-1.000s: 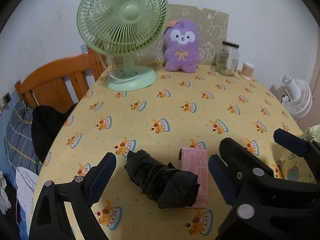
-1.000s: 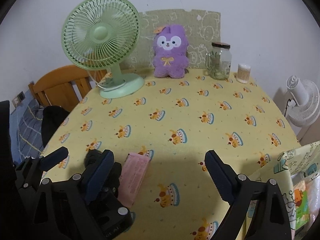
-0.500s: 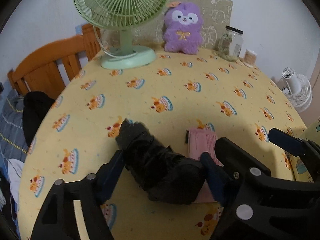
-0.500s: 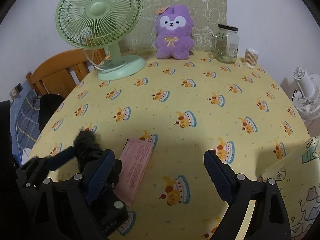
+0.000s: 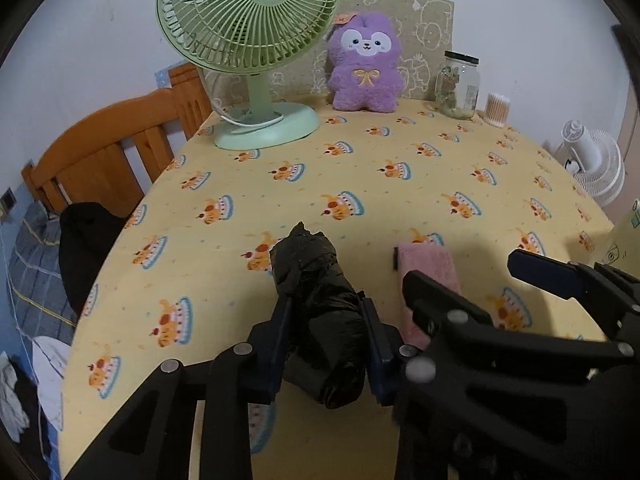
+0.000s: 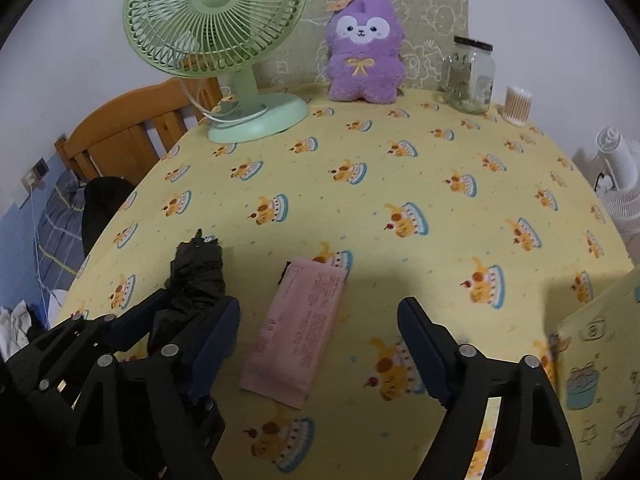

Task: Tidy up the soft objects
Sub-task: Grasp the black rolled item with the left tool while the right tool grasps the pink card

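Between the left gripper's [image 5: 326,344] closing jaws, the black roll [image 5: 320,312] is being pinched and could squirm free, while the right gripper [image 6: 318,344], narrowing but empty, is straddling the pink pack [image 6: 298,328] off-centre and might nudge it.

Left gripper [image 5: 326,336]: matte black plastic linkage arms w/ triangular cut-outs, silver round rivets at pivots, flat dark-blue pads [image 5: 280,344] on finger insides. Right gripper [image 6: 318,344]: same build; black frame, silver rivets, dark-blue ribbed pads [image 6: 420,348].
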A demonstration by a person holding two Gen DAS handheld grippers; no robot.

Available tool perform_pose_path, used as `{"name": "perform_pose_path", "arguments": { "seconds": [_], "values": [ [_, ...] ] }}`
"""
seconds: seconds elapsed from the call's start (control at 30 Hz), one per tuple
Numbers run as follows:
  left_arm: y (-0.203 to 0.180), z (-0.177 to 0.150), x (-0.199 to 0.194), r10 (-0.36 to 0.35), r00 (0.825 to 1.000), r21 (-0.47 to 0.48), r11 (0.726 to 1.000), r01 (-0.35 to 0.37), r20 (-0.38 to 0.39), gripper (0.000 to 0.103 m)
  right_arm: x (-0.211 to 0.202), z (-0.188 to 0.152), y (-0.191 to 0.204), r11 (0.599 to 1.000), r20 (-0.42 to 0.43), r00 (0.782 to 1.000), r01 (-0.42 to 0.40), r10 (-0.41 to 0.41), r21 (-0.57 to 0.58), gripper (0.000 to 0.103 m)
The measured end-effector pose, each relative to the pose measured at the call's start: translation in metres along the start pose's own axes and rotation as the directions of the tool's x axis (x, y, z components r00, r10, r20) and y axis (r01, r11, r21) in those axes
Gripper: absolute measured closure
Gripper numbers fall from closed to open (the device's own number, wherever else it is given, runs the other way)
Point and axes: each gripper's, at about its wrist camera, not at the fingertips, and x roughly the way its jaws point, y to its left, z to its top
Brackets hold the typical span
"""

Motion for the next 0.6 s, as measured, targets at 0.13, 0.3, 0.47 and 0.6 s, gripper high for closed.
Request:
{"name": "perform_pose_path", "arguments": {
  "seconds": [0.13,0.3,0.47,0.6],
  "values": [
    [0.01,0.0,0.004,-0.028,0.999,-0.012,1.0,0.028,-0.016,0.069,0.012,-0.001,0.001,0.999,-0.028,0.999,-0.017,0.019,0.047,0.025],
    [0.012,0.0,0.012,-0.042,0.998,-0.027,0.999,0.041,-0.054,0.059,0.024,-0.001,0.003,0.999,-0.032,0.999,0.016,-0.014,0.052,0.034],
    [0.013,-0.001,0.017,-0.038,0.996,-0.039,0.999,0.035,-0.079,0.054,0.029,0.0,0.008,0.998,-0.031,0.998,0.055,-0.054,0.013,0.051],
    [0.01,-0.001,0.015,-0.061,0.995,-0.022,0.998,0.06,-0.073,0.068,0.027,0.0,0.006,0.999,-0.031,0.999,0.039,-0.038,0.009,0.055]
  ]
}}
